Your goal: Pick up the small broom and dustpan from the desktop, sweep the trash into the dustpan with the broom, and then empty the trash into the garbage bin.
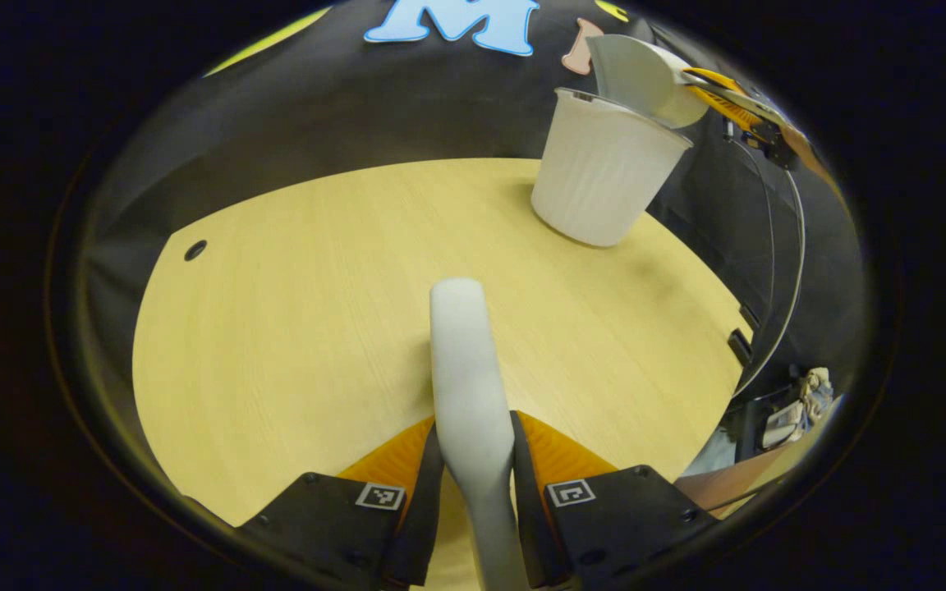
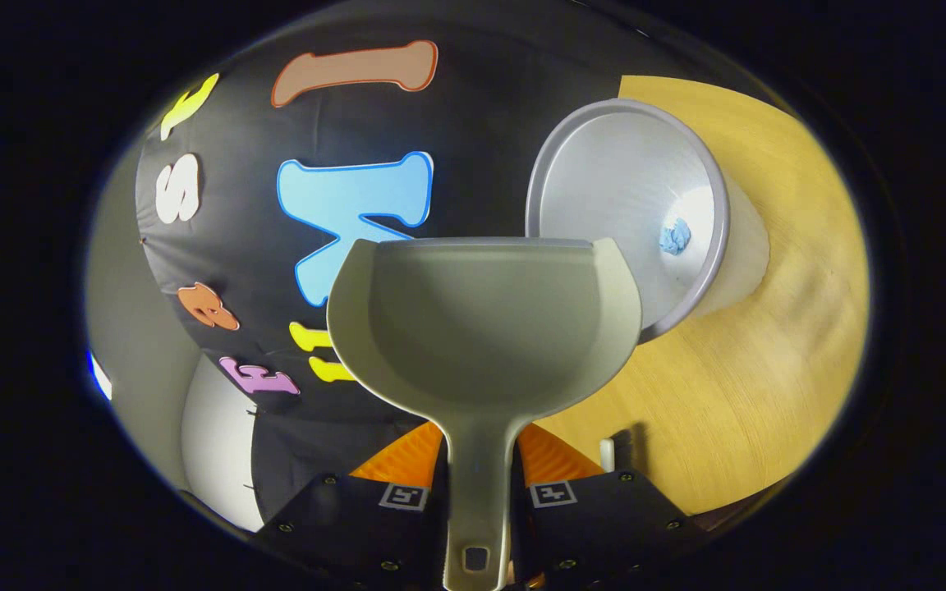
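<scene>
My left gripper point(image 1: 473, 439) is shut on the small white broom point(image 1: 463, 361), whose rounded end points forward over the wooden table point(image 1: 292, 328); its bristles are hidden. The white ribbed garbage bin point(image 1: 604, 176) stands at the table's far right. Above its rim the white dustpan point(image 1: 641, 78) is tipped, held by the right gripper point(image 1: 740, 103). In the right gripper view my right gripper point(image 2: 477, 450) is shut on the dustpan's handle, and the pan point(image 2: 481, 328) looks bare. A crumpled blue piece of trash point(image 2: 674, 236) lies inside the bin point(image 2: 604, 180).
A dark cable hole point(image 1: 195, 249) sits near the table's far left edge. Cables point(image 1: 787, 246) hang past the right edge, with clutter point(image 1: 801, 402) on the floor below. The booth wall rises close behind the bin.
</scene>
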{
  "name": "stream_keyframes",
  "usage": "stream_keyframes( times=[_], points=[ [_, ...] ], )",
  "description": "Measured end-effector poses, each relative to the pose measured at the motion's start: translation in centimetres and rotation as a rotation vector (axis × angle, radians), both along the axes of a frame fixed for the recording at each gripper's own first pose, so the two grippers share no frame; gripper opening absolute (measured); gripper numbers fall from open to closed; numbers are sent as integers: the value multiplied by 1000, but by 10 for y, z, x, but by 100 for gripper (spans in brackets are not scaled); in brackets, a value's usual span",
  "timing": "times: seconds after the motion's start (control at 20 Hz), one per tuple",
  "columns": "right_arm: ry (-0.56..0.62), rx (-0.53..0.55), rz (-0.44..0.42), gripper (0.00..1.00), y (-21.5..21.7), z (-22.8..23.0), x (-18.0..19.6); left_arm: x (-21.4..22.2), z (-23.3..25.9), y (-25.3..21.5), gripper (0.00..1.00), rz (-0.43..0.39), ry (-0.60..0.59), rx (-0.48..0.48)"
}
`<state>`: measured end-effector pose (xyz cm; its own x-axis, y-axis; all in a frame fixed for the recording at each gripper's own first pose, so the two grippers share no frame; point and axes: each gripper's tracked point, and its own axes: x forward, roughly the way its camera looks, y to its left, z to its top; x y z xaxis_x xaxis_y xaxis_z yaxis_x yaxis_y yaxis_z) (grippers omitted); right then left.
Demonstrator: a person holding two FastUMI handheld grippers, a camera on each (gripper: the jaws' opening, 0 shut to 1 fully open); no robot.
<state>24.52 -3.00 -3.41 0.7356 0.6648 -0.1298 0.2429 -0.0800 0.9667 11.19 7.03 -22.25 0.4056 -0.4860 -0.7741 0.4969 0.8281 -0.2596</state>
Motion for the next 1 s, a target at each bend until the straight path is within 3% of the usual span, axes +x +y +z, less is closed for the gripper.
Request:
stream_keyframes(
  times=[0.1, 0.15, 0.4, 0.45, 0.55, 0.8, 1.0],
  points=[
    [-44, -35, 27, 31, 4, -1, -11, -3, -2, 5, 51, 26, 1, 4],
    [-67, -53, 38, 31, 6, 0, -16, -2, -3, 9, 46, 38, -3, 10],
    [-164, -161, 100, 31, 21, -1, -44, -11, -12, 32, 51, 124, -1, 34],
    [-173, -179, 112, 26, 25, -2, -48, -15, -15, 38, 51, 140, 0, 41],
    [-192, -222, 132, 30, 31, -6, -53, -20, -21, 49, 49, 175, 5, 48],
    [-185, -390, 135, 30, 42, -36, -66, -22, -25, 75, 49, 269, 2, 61],
    [-156, -512, 186, 31, 49, -66, -77, -22, -23, 85, 49, 287, -18, 67]
  ],
)
